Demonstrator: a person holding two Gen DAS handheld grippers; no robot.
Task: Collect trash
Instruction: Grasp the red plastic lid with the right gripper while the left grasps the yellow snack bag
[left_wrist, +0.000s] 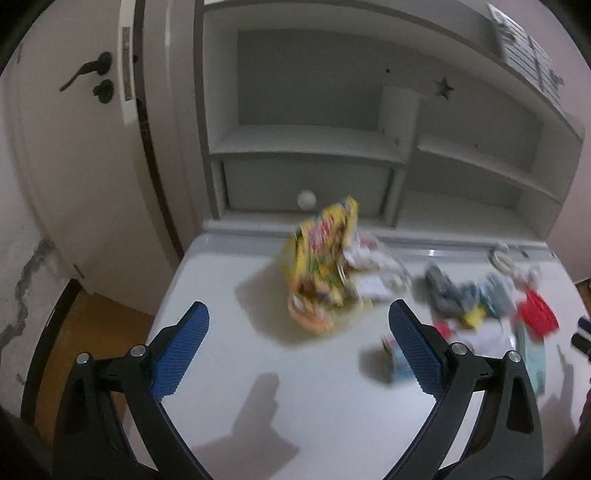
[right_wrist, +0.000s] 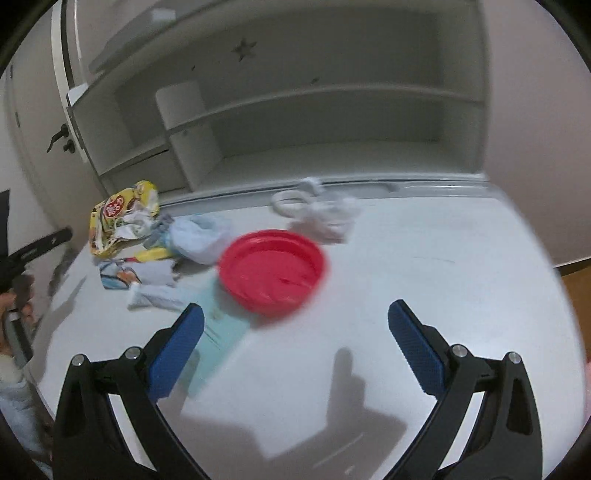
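In the left wrist view, the left hand-held gripper hangs above the white counter with its blue pads spread wide and nothing between them. Just beyond the fingertips a crumpled yellow snack bag stands on the counter, blurred, with white wrappers touching its right side. A small blue packet lies right beside the right finger. Further right sits a cluster of grey and blue scraps and a red plate. White shelves rise behind the counter, and a door stands at the left.

In the right wrist view, the right hand-held gripper is likewise spread, pinching nothing. The red plate lies on the counter just ahead of the pads. To its left are a pale crumpled bag, the yellow snack bag and flat paper wrappers; a light green sheet runs under the left finger. A white crumpled bag lies behind the plate, near the shelves.
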